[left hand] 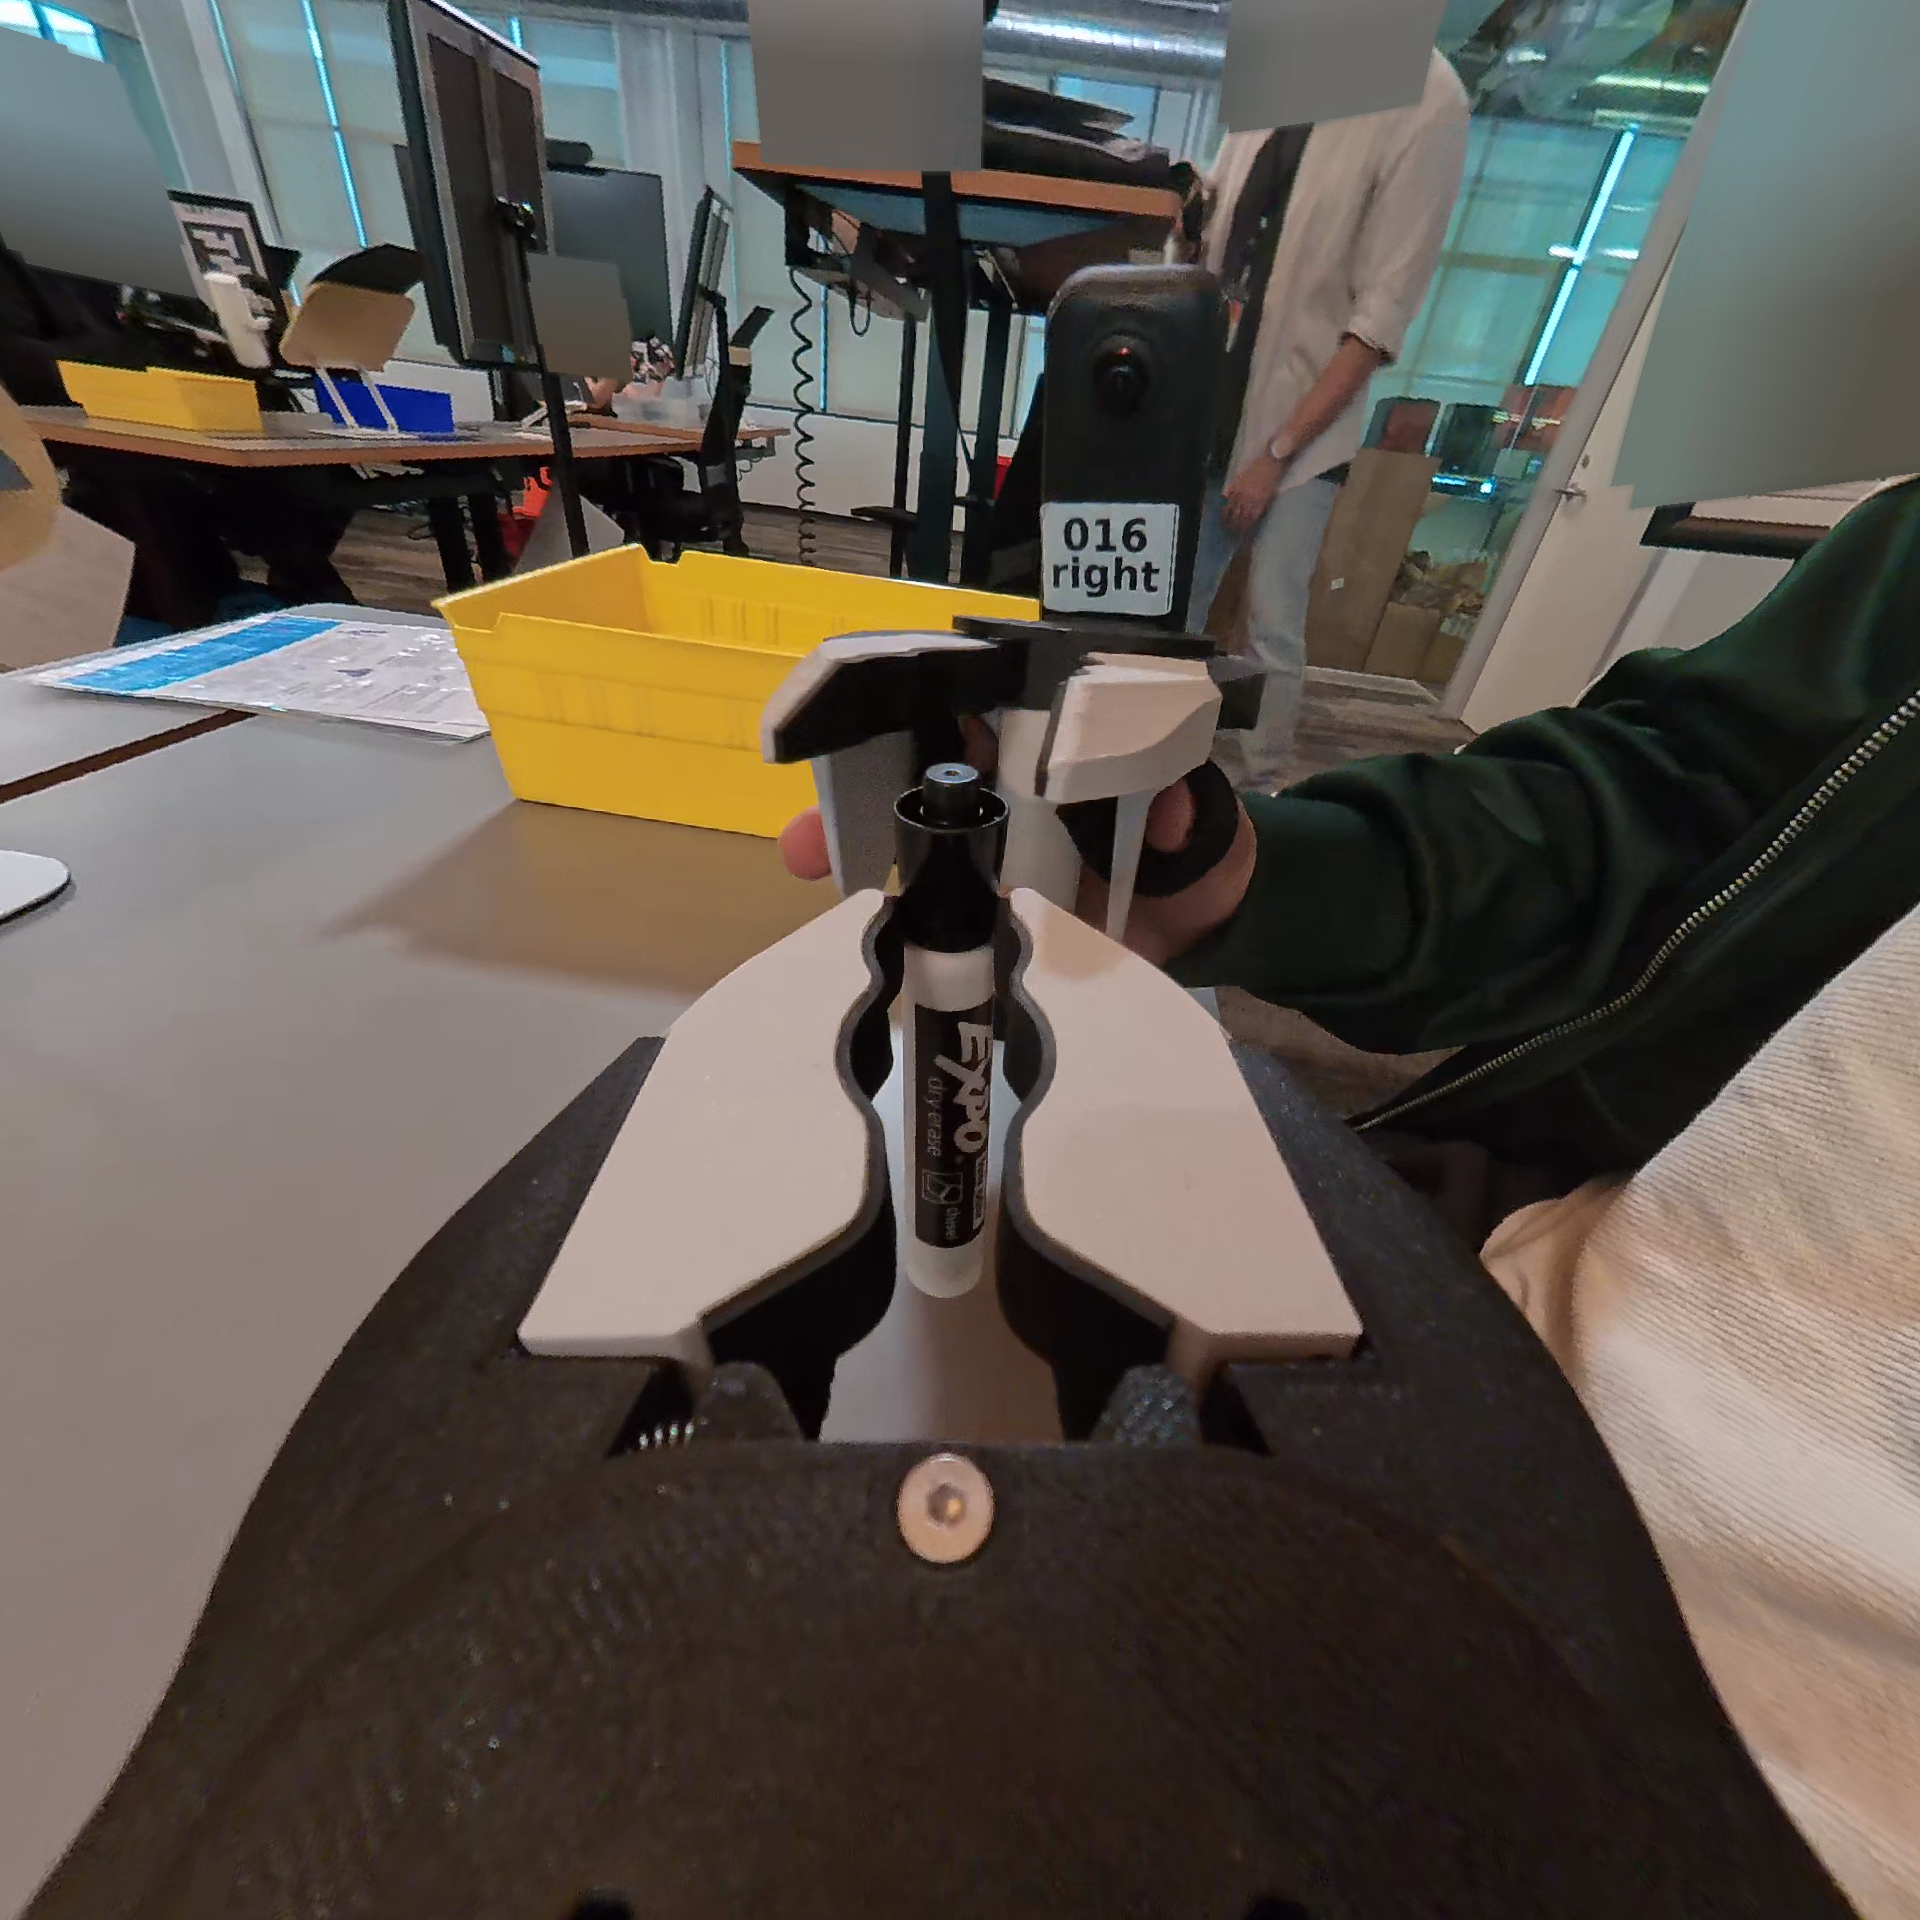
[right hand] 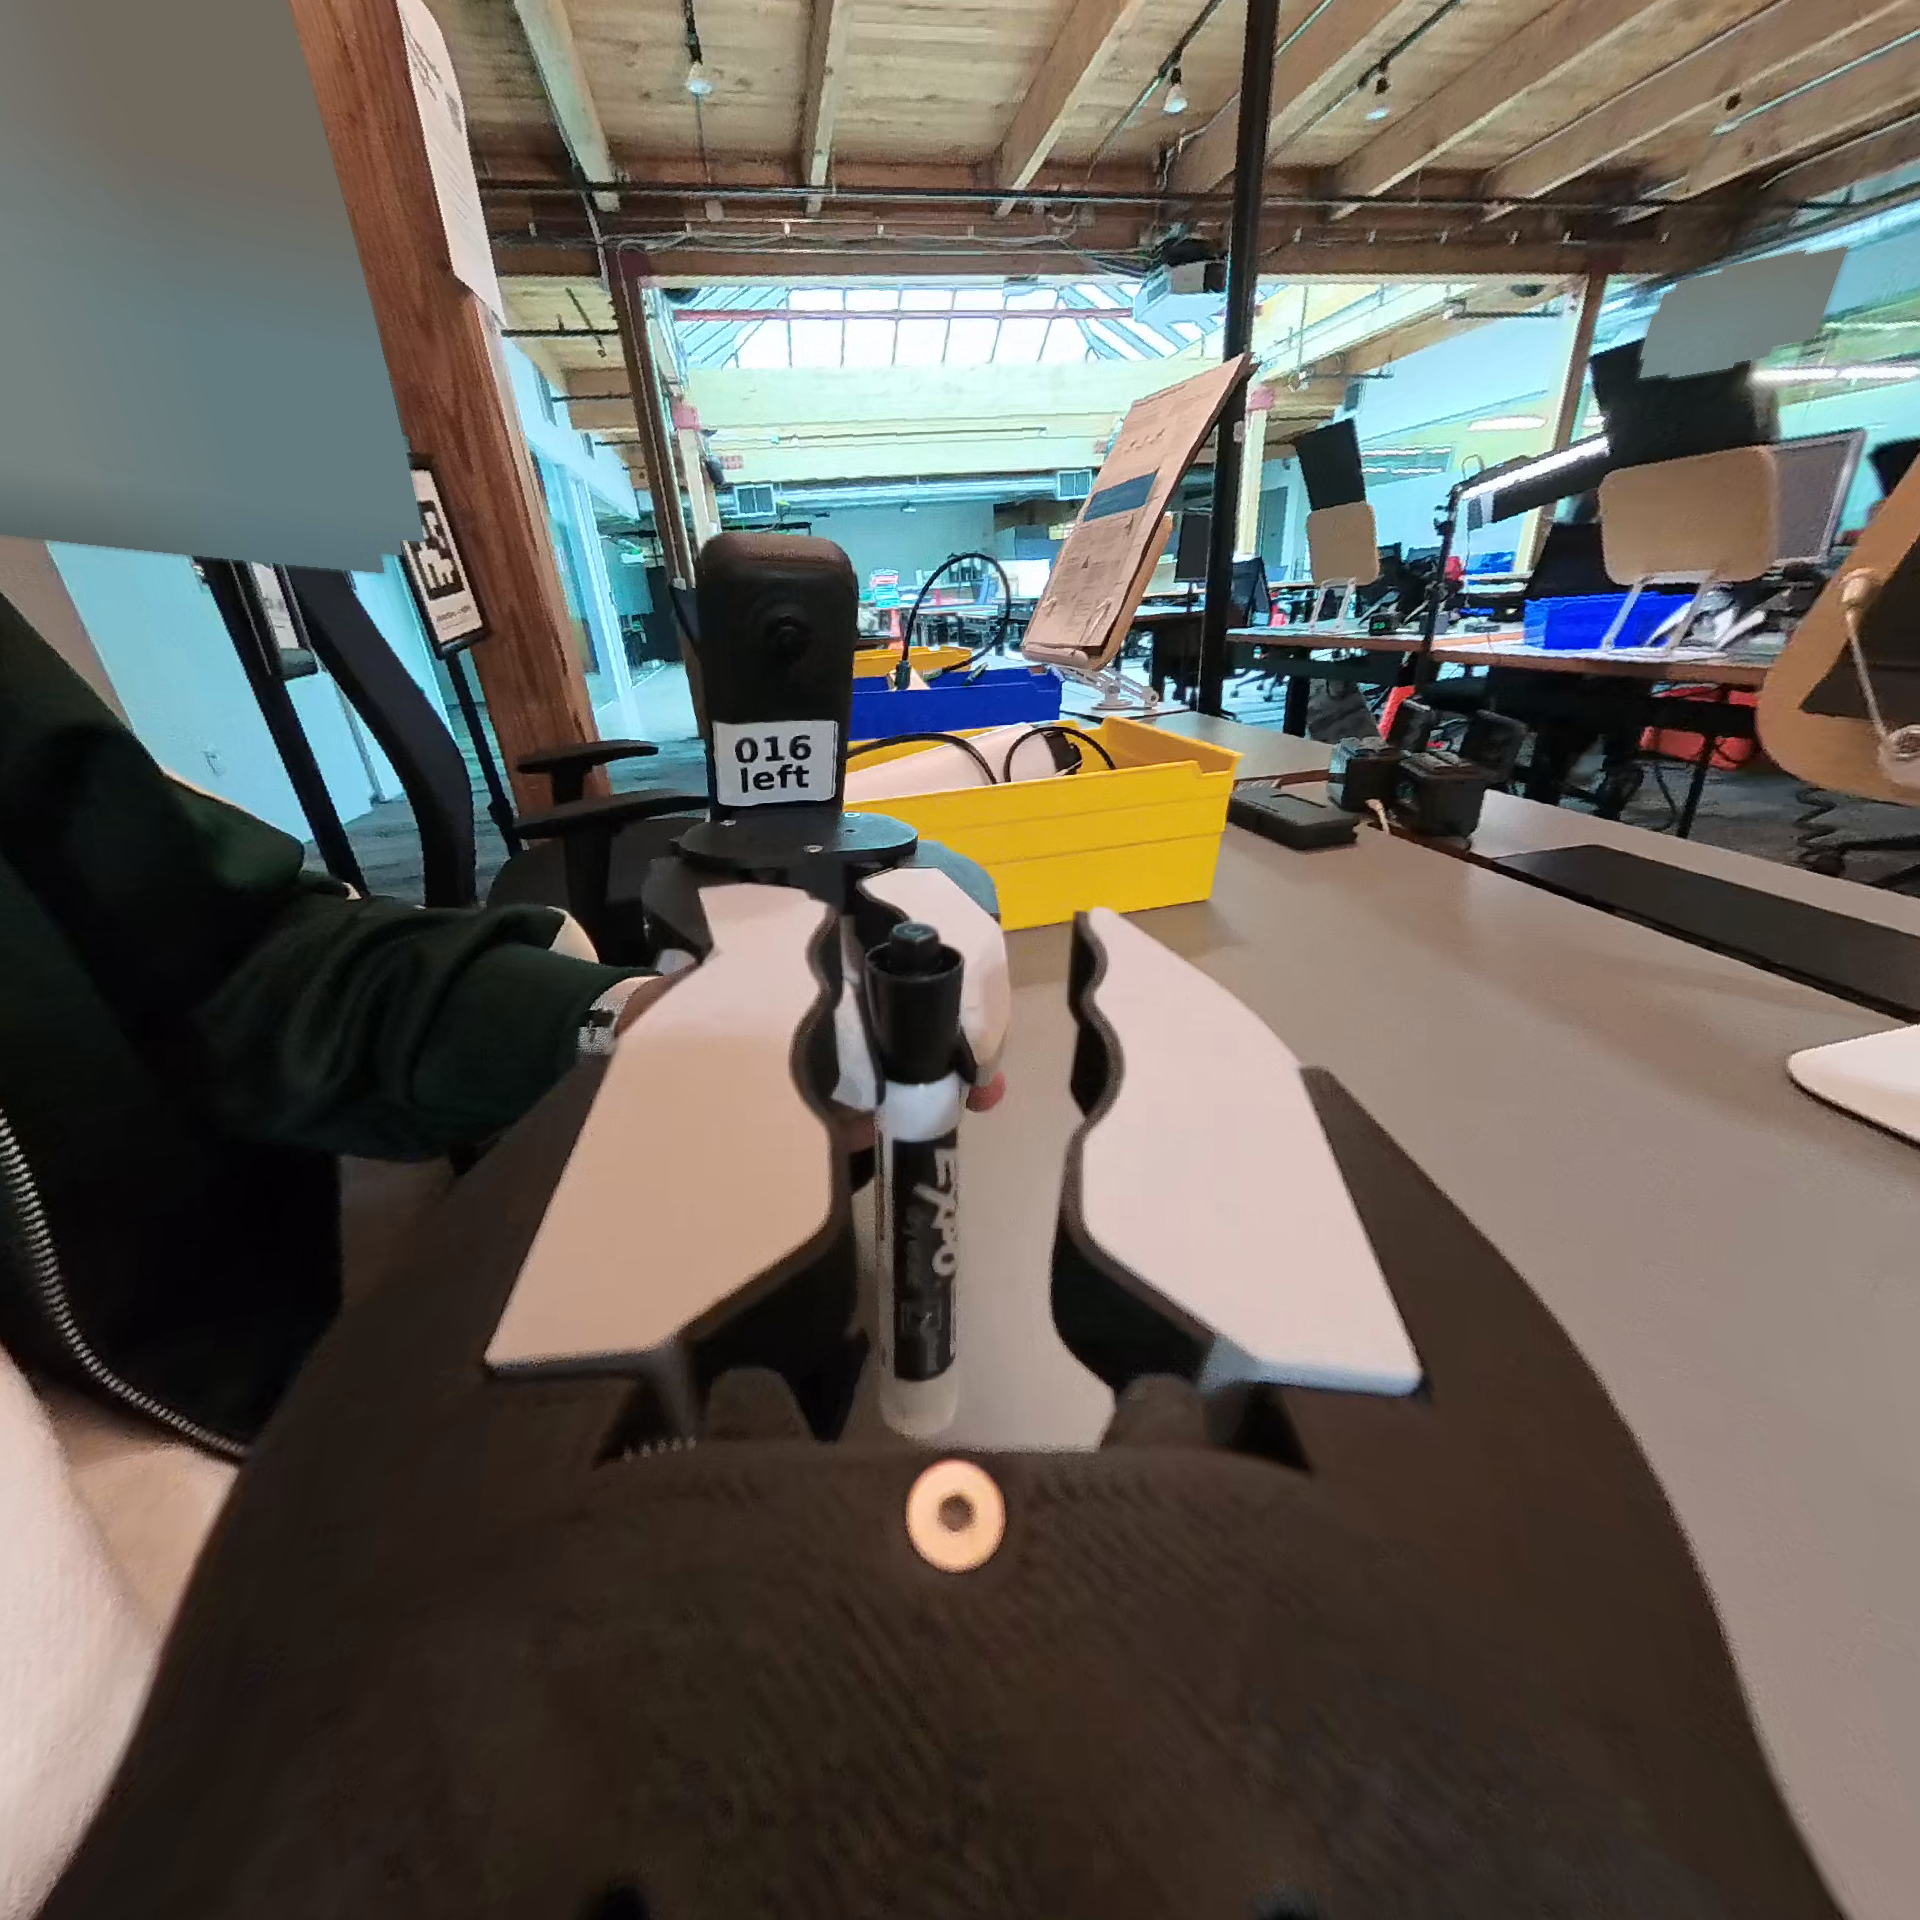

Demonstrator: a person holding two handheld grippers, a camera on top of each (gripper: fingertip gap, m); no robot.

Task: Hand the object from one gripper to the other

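Observation:
A black and white dry-erase marker stands upright, cap end up, above the grey table. My left gripper is shut on the marker just below its cap. My right gripper faces it from behind, with one finger on each side of the cap. In the right wrist view my right gripper is open, with the marker between its fingers, nearer the left one. The left gripper holds the marker from the far side.
A yellow bin stands on the table behind the grippers; it holds cables. Printed sheets lie at the left. A white monitor foot and a black mat are at the right. A person stands beyond the table. The tips of both grippers are at nearly the same place.

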